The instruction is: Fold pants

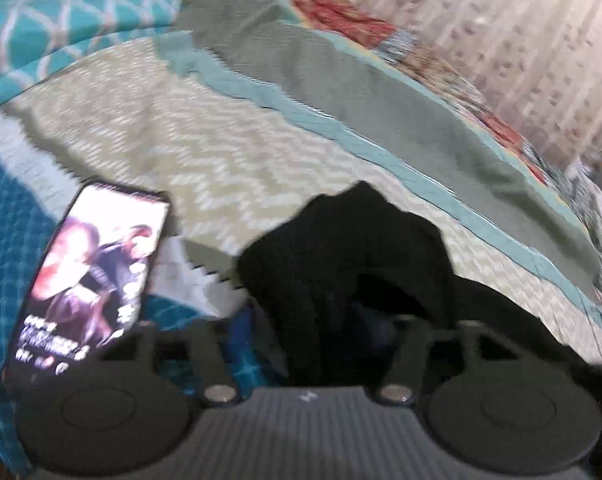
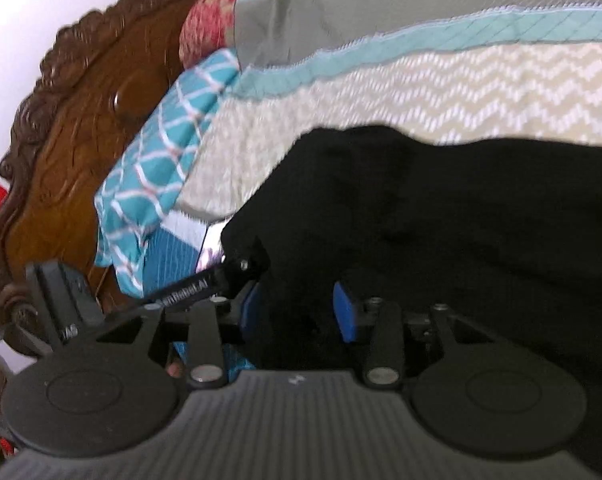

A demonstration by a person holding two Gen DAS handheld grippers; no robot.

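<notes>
you had one pair of black pants (image 2: 441, 220) on the bed, a soft, matte, shapeless dark heap lying on the cream zigzag-weave bedspread (image 1: 205, 152), bunched up right at the near edge against both tools. your right gripper (image 2: 301, 312) had its two blue-padded fingers (image 2: 345, 312) standing apart, with black cloth filling the gap between them; whether the pads actually pinched that cloth, you could not tell from the view. your left gripper (image 1: 341, 320) was buried in the same black fabric, its fingertips hidden by the folds, so how wide it stood and whether it gripped anything could not be told. one phone (image 1: 89, 276) lay to the left of the pants, a flat glossy rectangle with its screen lit. one teal pillow (image 2: 161, 160) with a white lattice print sat at the far left, beside one dark carved wooden headboard (image 2: 69, 136) with a scalloped rim. the bedspread carried one teal quilted band (image 1: 341, 128) and a plain grey-green panel (image 1: 361, 80) beyond it, then a red patterned cloth (image 1: 333, 4) at the far side. both views were blurred.
</notes>
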